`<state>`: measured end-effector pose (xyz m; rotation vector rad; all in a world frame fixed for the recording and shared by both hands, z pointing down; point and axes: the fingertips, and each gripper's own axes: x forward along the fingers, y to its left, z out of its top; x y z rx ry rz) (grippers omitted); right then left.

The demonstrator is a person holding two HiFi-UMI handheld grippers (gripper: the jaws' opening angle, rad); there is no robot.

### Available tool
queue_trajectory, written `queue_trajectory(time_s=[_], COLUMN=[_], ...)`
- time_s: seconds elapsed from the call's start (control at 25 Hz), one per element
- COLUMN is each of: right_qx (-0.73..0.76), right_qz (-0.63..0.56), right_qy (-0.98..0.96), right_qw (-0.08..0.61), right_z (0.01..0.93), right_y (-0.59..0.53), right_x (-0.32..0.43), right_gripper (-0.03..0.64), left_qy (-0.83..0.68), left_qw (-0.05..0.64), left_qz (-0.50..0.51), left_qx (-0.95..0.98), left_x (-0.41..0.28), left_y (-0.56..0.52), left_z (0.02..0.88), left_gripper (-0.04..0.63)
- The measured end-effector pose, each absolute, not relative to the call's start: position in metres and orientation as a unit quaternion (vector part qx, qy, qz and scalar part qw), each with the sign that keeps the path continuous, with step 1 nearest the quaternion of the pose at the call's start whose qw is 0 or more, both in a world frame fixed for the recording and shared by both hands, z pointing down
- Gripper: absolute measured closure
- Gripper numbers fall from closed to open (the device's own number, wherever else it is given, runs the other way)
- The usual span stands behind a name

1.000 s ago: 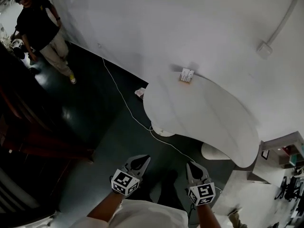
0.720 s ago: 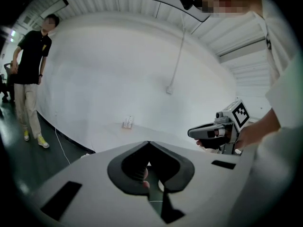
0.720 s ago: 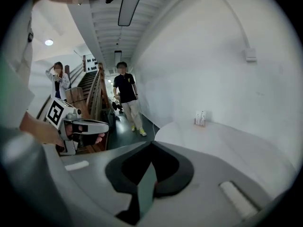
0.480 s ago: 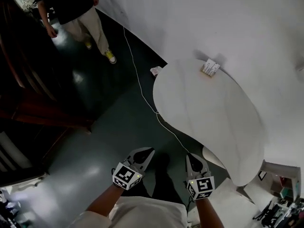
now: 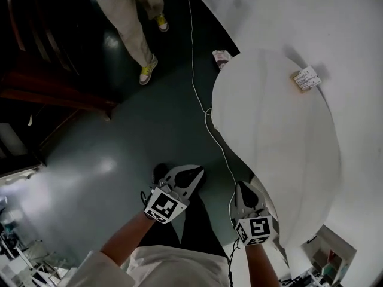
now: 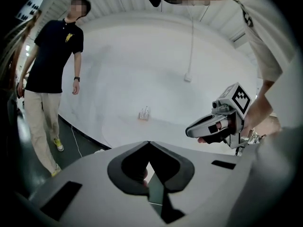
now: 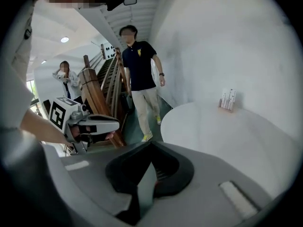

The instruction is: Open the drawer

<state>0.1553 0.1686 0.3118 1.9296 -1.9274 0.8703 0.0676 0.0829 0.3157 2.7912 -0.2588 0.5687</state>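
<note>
A dark, glossy floor [image 5: 90, 148] runs up to a smooth white wall [image 5: 323, 11]. The white table [image 5: 281, 148] is rounded like a bean and has a matte top. Only the right gripper view shows a wooden staircase [image 7: 97, 96] and a second person [image 7: 66, 77]. The person in a dark shirt and pale trousers [image 6: 49, 79] shows in all three views.

My right tool [image 5: 242, 188] hangs near the table's near edge, and my left tool [image 5: 194, 172] is beside it over bare floor. Both have their jaws pressed together with nothing between them. I cannot tell where the drawer is from any view.

A thin white cable [image 5: 196, 70] crosses the floor. A small upright pack [image 5: 306, 78] stands at the table's far edge, by the wall.
</note>
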Motion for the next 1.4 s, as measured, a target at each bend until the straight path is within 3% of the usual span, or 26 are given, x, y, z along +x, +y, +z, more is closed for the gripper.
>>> queue_trajectory(time_s=[0.36, 0.68, 1.4], right_qx=[0.653, 0.654, 0.656], right_qz=[0.326, 0.335, 0.336], right_qy=[-0.665, -0.657, -0.648], right_qw=[0.158, 0.169, 0.191], right_z=[0.402, 0.477, 0.596], right_y=[0.161, 0.152, 0.144], right_x=[0.157, 0.169, 0.186], right_gripper=[0.606, 0.606, 0.606], left_qy=[-0.097, -0.085, -0.084], left_qw=[0.140, 0.127, 0.094], left_qz=[0.210, 0.226, 0.218], left_qx=[0.963, 0.962, 0.968], left_x=[0.091, 0.129, 0.219], left_y=[0.077, 0.076, 0.058], left_z=[0.423, 0.519, 0.649], left_gripper=[0.592, 0.551, 0.468])
